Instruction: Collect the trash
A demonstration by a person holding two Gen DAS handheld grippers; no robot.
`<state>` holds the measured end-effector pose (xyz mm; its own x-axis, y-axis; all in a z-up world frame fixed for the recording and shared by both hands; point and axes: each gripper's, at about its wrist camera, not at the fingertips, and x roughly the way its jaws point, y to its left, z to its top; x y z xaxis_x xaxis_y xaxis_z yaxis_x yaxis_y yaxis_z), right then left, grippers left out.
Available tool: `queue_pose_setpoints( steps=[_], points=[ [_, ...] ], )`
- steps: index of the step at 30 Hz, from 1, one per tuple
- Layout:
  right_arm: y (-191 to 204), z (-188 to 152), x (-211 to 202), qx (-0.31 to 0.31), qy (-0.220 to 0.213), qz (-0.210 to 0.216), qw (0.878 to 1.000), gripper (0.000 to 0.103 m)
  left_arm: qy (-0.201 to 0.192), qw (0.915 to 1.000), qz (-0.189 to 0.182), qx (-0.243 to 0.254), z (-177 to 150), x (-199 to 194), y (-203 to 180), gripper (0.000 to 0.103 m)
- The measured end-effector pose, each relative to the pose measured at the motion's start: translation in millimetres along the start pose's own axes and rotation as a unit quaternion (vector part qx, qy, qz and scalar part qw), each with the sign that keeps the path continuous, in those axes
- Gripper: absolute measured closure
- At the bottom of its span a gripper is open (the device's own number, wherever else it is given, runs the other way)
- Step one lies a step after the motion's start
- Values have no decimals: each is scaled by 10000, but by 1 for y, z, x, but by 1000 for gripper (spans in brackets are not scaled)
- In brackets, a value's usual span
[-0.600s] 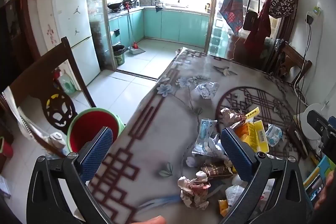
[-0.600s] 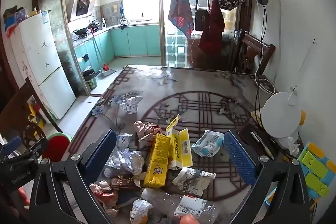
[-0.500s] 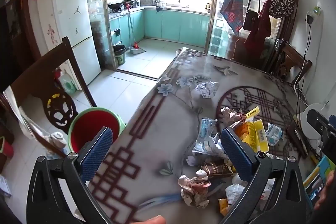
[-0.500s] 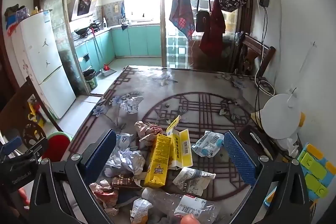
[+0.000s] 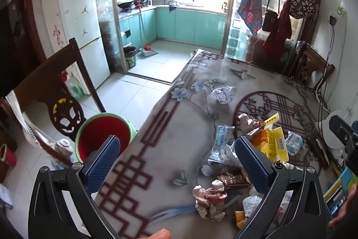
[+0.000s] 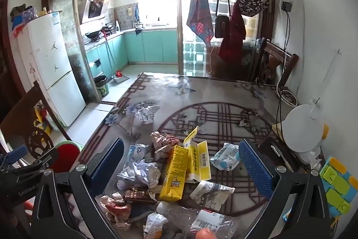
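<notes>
While both grippers hang over the patterned glass-topped table (image 6: 223, 91) with nothing taken up, the trash lies heaped at its near end, between and just ahead of the right gripper (image 6: 181, 162), whose blue-padded jaws stand at their widest and hold nothing; the left gripper (image 5: 176, 158), equally wide and empty, hovers over the table's left edge, above the red bucket with green rim (image 5: 101, 129) on the floor. Items: tall yellow cardboard carton (image 6: 175, 174), light, fairly stiff, best pinched across its narrow sides; opened yellow box with barcode label (image 6: 199, 160), flimsy, liable to fold; crumpled white paper balls (image 6: 146, 171), very light, soft, gripped anywhere; clear plastic bottle with white barcode label (image 6: 197, 216), light, smooth, likely slippery, best taken across the body; brown printed sachet (image 6: 137, 194), flat, hard to lift off glass; clear plastic wrappers with blue print (image 6: 224, 158), limp and slick. Writing: barcodes visible; print on the cartons and sachet too small to read.
</notes>
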<state>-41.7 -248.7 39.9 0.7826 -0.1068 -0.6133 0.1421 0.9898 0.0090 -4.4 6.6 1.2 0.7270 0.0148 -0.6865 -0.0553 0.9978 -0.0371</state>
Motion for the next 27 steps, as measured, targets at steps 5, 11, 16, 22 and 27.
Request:
queue_pose_setpoints(
  steps=[5,11,16,22,27],
  points=[
    [3,-4,2,-23,13,172,9998,0,58,9999,133,-69,0,-1,0,0],
    [6,-4,3,-82,21,237,9997,0,38,9996,274,-113,2,-3,2,0],
    [4,-4,4,-35,28,306,9995,0,28,9994,320,-145,2,-3,3,0],
    [1,-3,5,3,39,377,9993,0,19,9993,336,-136,4,-3,1,0],
    [0,-1,5,-6,7,380,9993,0,21,9995,309,-111,5,-2,-2,0]
  ],
)
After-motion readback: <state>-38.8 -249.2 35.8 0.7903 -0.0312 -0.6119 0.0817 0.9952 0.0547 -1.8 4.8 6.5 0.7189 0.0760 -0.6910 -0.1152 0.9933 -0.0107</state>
